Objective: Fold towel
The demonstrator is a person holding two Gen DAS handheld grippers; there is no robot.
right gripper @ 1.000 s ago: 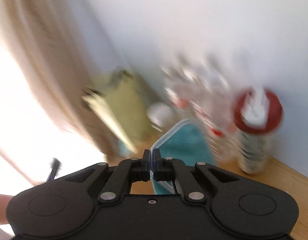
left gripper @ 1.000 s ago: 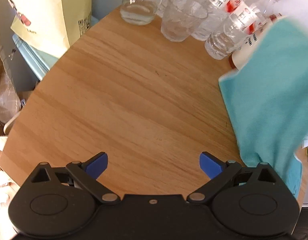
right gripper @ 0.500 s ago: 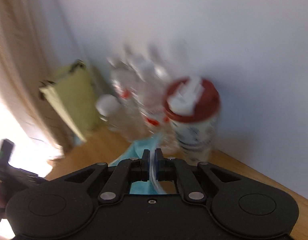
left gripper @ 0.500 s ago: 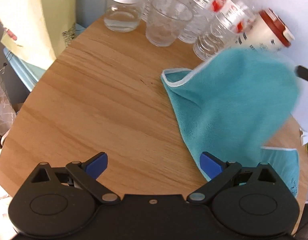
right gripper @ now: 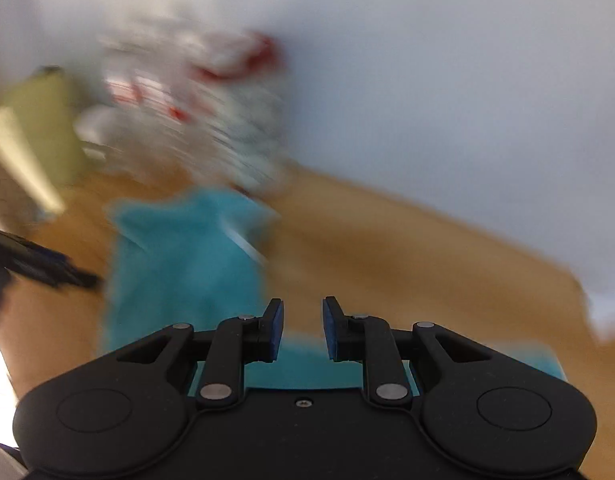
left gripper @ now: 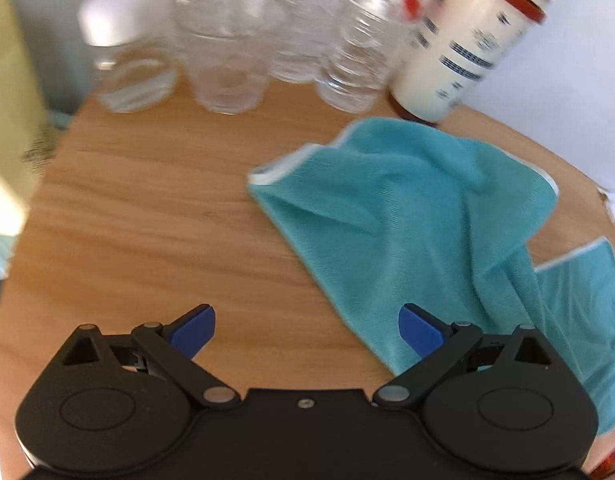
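Here, nothing is gripped.
Towel: a teal towel point(left gripper: 411, 216) lies rumpled on the right half of the round wooden table point(left gripper: 147, 208), long axis running from the far bottles toward the near right edge.
Left gripper point(left gripper: 307, 328): spread wide, empty, towel just to its right.
Right gripper point(right gripper: 302, 328): narrowly parted, empty, over the towel's near end, so probably nearer.

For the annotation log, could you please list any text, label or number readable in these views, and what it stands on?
None can be read.
Cup with red lid: dark blue print, blurred.
Plastic bottles: red-and-white labels, blurred.
Teal towel: dark marks near its right edge, too small.
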